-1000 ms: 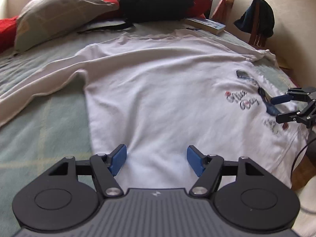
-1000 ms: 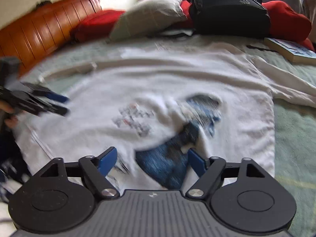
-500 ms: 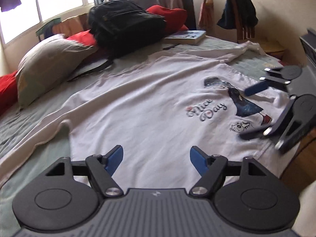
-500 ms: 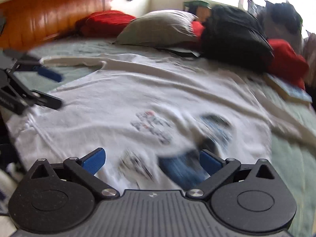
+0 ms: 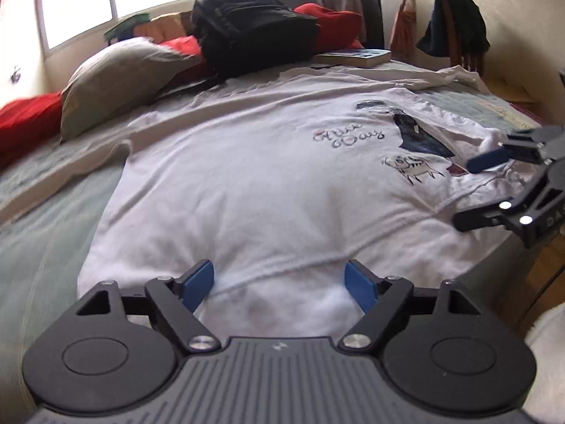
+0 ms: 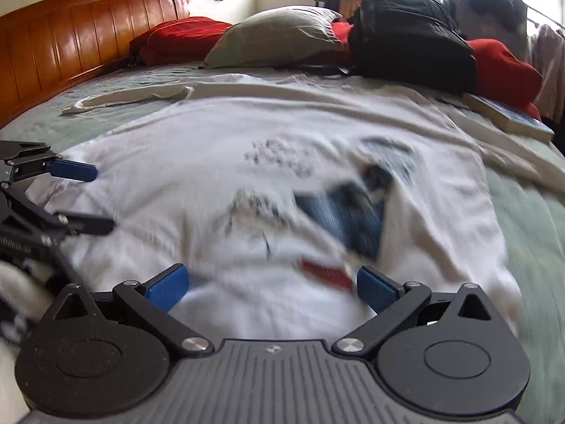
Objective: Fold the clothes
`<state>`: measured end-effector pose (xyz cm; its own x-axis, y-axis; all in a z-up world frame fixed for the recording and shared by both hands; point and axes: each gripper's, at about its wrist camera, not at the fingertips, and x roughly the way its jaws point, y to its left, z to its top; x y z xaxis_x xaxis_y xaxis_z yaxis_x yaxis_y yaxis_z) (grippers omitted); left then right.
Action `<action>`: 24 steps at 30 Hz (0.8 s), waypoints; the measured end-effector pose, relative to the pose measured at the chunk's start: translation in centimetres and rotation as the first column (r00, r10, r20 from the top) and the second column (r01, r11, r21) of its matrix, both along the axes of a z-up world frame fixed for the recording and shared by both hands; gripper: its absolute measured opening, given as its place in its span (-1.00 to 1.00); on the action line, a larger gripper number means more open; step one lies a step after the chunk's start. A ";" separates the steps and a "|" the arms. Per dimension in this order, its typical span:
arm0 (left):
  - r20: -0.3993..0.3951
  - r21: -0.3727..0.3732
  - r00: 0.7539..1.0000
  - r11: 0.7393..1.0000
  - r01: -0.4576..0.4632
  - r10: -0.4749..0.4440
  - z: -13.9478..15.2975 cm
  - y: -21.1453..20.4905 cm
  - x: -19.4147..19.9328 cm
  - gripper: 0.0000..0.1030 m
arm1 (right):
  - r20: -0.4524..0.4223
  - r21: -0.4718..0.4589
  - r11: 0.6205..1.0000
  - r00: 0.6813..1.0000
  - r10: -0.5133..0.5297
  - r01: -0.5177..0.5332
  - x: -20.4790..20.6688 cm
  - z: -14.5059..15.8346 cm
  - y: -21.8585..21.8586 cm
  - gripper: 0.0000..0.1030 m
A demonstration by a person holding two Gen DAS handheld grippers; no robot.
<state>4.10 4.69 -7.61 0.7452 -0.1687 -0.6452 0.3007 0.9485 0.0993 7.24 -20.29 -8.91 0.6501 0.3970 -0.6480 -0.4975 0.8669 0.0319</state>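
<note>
Left wrist: white shirt (image 5: 254, 190) lies flat on the bed (image 5: 46, 212), print up. Left gripper (image 5: 280, 284) is empty, jaws opening over the hem. Thin, limp, light fabric (will sag), so pinch hem corners.

Right wrist: right gripper (image 6: 272, 288) spread wide, empty, above the hem nr the print.

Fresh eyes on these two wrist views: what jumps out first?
A white long-sleeved shirt spread flat over the green bedspread, its printed figure and lettering facing up near the hem. Both grippers sit over that hem with nothing between their blue pads: the left gripper with its jaws opening, the right gripper wide open. Behind, a black backpack lies among the red and grey pillows.
</note>
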 end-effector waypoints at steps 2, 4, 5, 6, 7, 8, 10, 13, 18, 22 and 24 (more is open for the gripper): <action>-0.013 0.013 1.000 1.000 0.008 -0.007 0.9 0.1 0.0 0.59 | -0.005 -0.019 1.000 1.000 0.022 -0.022 -1.0 0.4 -0.8 1.00; 0.021 0.044 0.999 0.999 0.026 -0.027 2.2 -0.2 0.8 0.59 | -0.005 -0.014 0.999 0.999 0.052 -0.052 -0.7 1.6 -1.4 1.00; 0.041 0.059 0.999 0.998 0.033 -0.036 2.8 -0.4 1.3 0.59 | 0.011 0.009 0.999 0.999 0.052 -0.052 0.1 2.4 -1.6 1.00; 0.051 0.069 0.998 0.997 0.036 -0.040 3.3 -0.7 2.2 0.59 | 0.028 0.032 0.998 0.999 0.045 -0.046 1.6 3.2 -1.6 1.00; 0.057 0.069 0.998 0.997 0.034 -0.038 3.6 -1.0 3.1 0.59 | 0.046 0.055 0.998 0.998 0.038 -0.040 3.0 4.0 -1.5 1.00; 0.063 0.064 0.997 0.998 0.030 -0.034 3.9 -1.3 4.1 0.59 | 0.063 0.078 0.996 0.998 0.030 -0.035 4.5 4.7 -1.5 1.00; 0.044 0.036 0.999 0.999 0.015 -0.016 3.7 -1.6 6.1 0.59 | 0.054 0.121 0.992 0.998 0.026 -0.032 7.9 5.4 -1.0 1.00; -0.009 -0.015 1.000 1.000 -0.018 0.018 2.2 -1.8 7.7 0.59 | -0.040 0.178 0.984 0.999 0.034 -0.027 13.1 4.1 0.1 1.00; -0.047 -0.046 0.996 0.996 -0.078 0.075 -0.3 -0.2 6.3 0.68 | -0.089 0.129 0.992 0.996 0.011 0.001 13.7 1.4 -2.2 1.00; -0.037 -0.021 0.992 0.993 -0.119 0.118 0.3 0.1 5.5 0.69 | -0.099 0.056 0.991 0.988 -0.117 0.123 11.4 1.2 -7.4 1.00; -0.007 0.020 0.992 0.992 -0.126 0.127 1.0 -0.7 5.2 0.69 | -0.116 0.106 0.981 0.982 -0.148 0.160 9.9 2.2 -8.9 1.00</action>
<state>9.27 3.95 -6.60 0.7544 -0.0605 -0.6536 0.1793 0.9769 0.1165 17.17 -29.16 -6.70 0.6387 0.3726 -0.6733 -0.3466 0.9205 0.1806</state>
